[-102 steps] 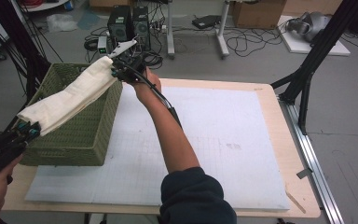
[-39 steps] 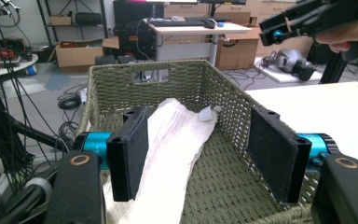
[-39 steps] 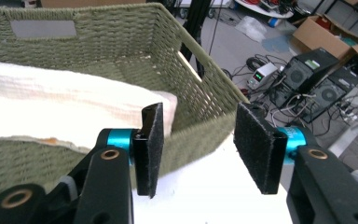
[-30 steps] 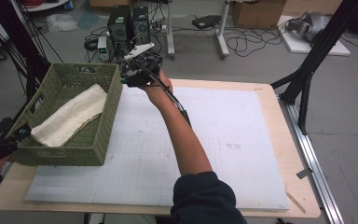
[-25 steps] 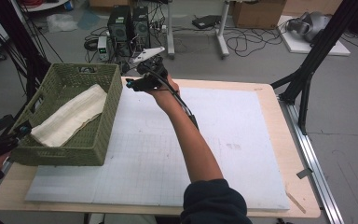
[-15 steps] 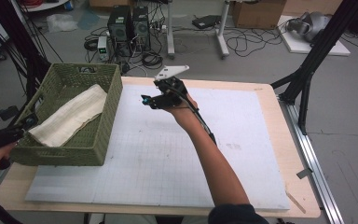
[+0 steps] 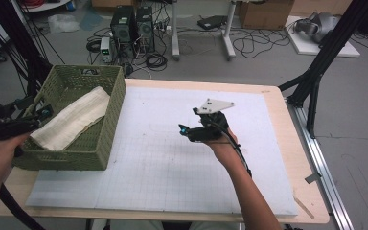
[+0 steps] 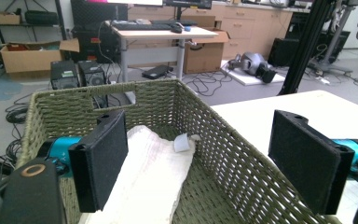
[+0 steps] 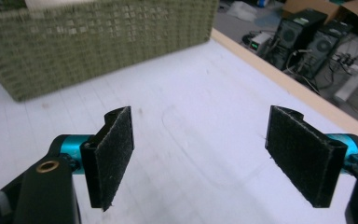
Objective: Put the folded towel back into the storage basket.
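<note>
Near edge of the tabletop (image 7: 311, 211): bare wood strip, then a white gridded mat (image 7: 163, 167) with broad open room from its middle to the right edge.

Right gripper (image 7: 186, 130): held level above the mat's middle, forearm rising from the near edge, pointing toward the basket; jaws wide, having just been opening, nothing between them.

Left gripper (image 7: 40, 115): at the left edge, hand beside the basket's near-left wall; jaws wide, just been opening, not pressing on anything, cloth lying beyond them.

Green woven basket (image 7: 110, 103): far-left corner of the tabletop.

Cream folded cloth (image 7: 74, 122): lying slantwise inside the basket.
</note>
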